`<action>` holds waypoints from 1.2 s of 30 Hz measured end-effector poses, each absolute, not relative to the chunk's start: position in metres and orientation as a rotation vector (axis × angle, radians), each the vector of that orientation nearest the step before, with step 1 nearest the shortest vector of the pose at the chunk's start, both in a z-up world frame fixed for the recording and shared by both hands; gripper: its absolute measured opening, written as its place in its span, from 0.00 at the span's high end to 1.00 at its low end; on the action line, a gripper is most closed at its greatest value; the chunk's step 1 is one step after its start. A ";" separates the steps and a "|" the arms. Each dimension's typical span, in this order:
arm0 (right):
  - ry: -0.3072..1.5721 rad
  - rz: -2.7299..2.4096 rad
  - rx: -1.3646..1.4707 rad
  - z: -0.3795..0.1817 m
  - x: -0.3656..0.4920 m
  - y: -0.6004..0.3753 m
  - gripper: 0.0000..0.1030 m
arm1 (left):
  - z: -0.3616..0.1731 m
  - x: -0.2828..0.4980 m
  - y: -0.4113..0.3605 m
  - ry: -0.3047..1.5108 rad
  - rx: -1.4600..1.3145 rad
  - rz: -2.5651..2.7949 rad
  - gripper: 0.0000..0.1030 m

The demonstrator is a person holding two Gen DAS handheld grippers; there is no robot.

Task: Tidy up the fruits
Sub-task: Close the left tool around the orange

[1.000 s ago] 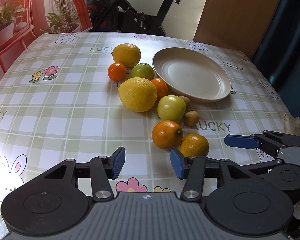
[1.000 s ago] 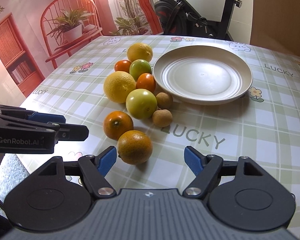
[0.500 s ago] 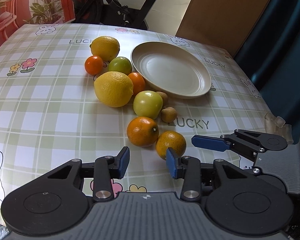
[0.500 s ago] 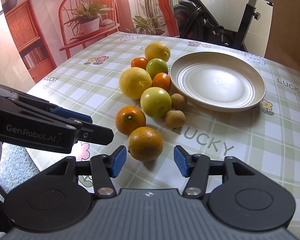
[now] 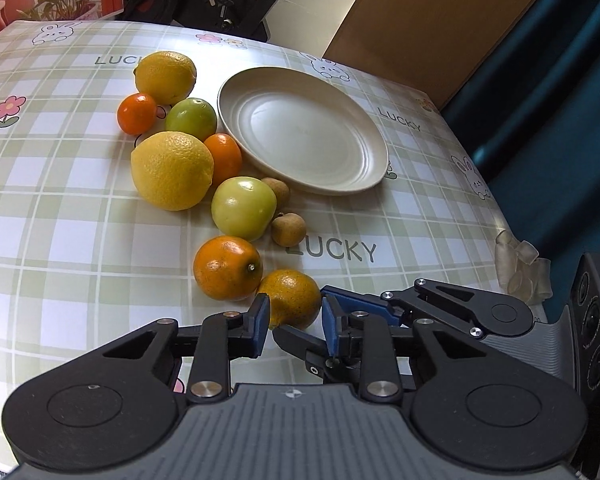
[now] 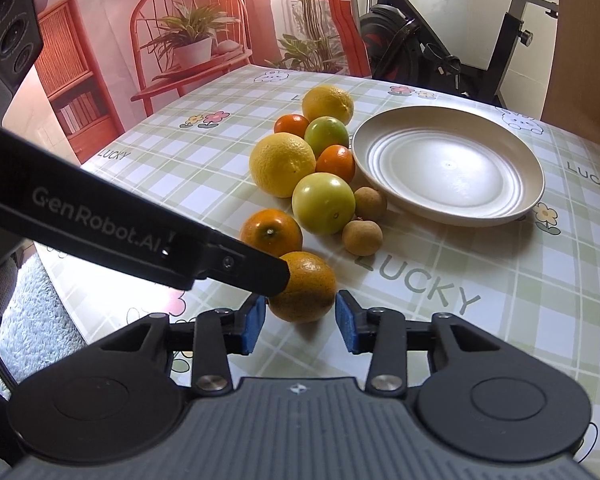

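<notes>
The nearest orange (image 5: pixel 290 298) sits on the checked tablecloth (image 5: pixel 72 232) at the near end of the fruit cluster, just beside a second orange (image 5: pixel 227 267), and both tongs are at it at once. The left gripper (image 5: pixel 293 322) has drawn in to its narrowest with its blue pads against the orange's sides, while the right gripper (image 6: pixel 300 324) straddles the same fruit with its jaws closing and a sliver of gap on the right. Beyond lie two green apples (image 5: pixel 244 208), two lemons (image 5: pixel 172 170), small oranges, two brown longans (image 5: pixel 288 229), and an empty cream plate (image 5: pixel 374 168) to their right.
</notes>
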State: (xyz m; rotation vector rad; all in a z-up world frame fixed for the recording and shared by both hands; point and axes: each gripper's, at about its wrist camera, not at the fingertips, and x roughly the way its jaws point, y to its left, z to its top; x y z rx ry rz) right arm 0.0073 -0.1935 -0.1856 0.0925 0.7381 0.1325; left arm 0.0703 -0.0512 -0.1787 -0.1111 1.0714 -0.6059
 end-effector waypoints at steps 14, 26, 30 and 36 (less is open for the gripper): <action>0.716 0.124 0.141 -0.188 0.013 -0.200 0.59 | -0.185 0.081 -0.061 1.030 -0.074 -0.580 0.68; 0.732 0.124 0.209 -0.195 0.021 -0.205 0.57 | -0.191 0.077 -0.068 0.981 -0.027 -0.579 0.60; 0.728 0.125 0.235 -0.197 0.022 -0.209 0.57 | -0.192 0.076 -0.069 0.971 -0.009 -0.581 0.59; 0.720 0.124 0.265 -0.199 0.021 -0.212 0.57 | -0.193 0.073 -0.069 0.942 0.001 -0.583 0.58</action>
